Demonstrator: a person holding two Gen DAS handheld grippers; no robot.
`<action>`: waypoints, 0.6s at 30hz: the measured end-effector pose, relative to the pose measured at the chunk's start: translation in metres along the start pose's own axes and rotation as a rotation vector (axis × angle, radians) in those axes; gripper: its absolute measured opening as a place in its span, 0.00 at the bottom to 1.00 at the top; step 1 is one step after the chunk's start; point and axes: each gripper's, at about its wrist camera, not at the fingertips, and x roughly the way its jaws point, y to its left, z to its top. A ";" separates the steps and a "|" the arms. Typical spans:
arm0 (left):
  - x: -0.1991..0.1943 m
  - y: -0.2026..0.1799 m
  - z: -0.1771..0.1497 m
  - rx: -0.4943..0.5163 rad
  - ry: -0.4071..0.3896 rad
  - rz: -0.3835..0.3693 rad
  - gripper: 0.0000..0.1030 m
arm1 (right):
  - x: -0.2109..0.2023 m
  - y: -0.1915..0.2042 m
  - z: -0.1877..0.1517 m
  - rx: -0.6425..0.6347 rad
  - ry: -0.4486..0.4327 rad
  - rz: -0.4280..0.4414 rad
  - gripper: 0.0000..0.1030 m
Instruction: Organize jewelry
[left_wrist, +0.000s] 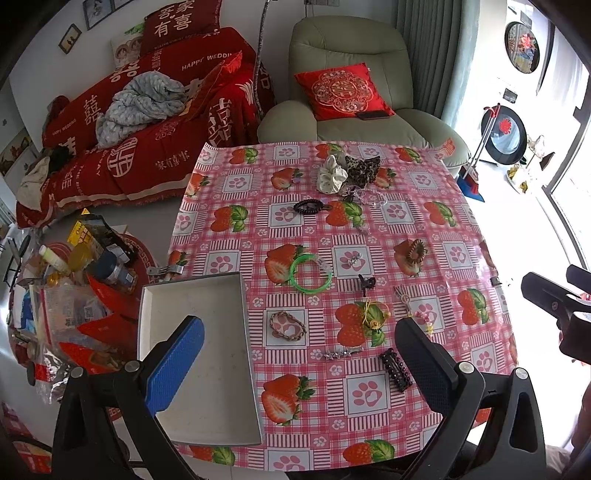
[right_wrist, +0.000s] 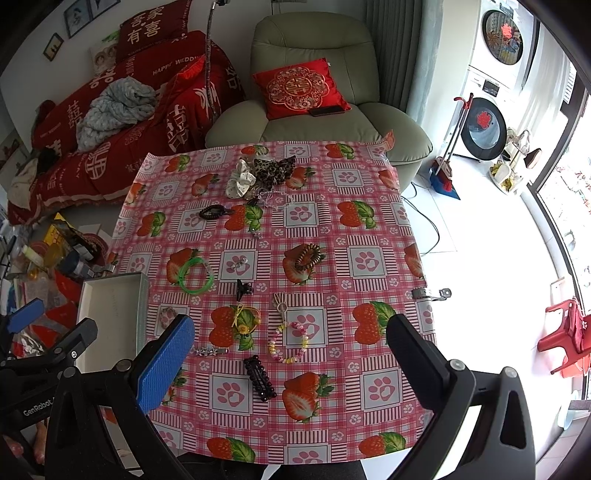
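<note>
Above a strawberry-and-paw-print tablecloth (left_wrist: 369, 254), I hold my left gripper (left_wrist: 301, 363) and right gripper (right_wrist: 290, 358) with jaws spread wide, nothing between them. "GenRobot" is printed on the left tool's body, legible only from the right wrist; "HAPPY WEDDING" runs across the red sofa throw (left_wrist: 155, 122) behind the table. The white rectangular tray (left_wrist: 207, 354) sits at the table's left edge, bare inside. Scattered jewelry lies on the glossy cloth: a green hoop bangle (left_wrist: 311, 273), a braided bracelet (left_wrist: 287, 324), a dark beaded hair clip (right_wrist: 259, 377) and a star-studded barrette (left_wrist: 341, 353). The pastel bead bracelet (right_wrist: 289, 341) shows whole only in the right view; my left finger hides most of it in the other. Fabric scrunchies (left_wrist: 332, 173) sit at the far side.
</note>
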 end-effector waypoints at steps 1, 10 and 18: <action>0.000 0.000 0.000 0.001 -0.001 0.000 1.00 | 0.000 0.000 0.000 0.000 0.000 0.000 1.00; 0.001 0.000 0.002 -0.001 0.005 0.001 1.00 | 0.002 0.003 -0.002 -0.001 0.005 0.001 1.00; 0.002 0.001 0.001 -0.003 0.008 0.002 1.00 | 0.004 0.004 -0.003 -0.002 0.007 0.002 1.00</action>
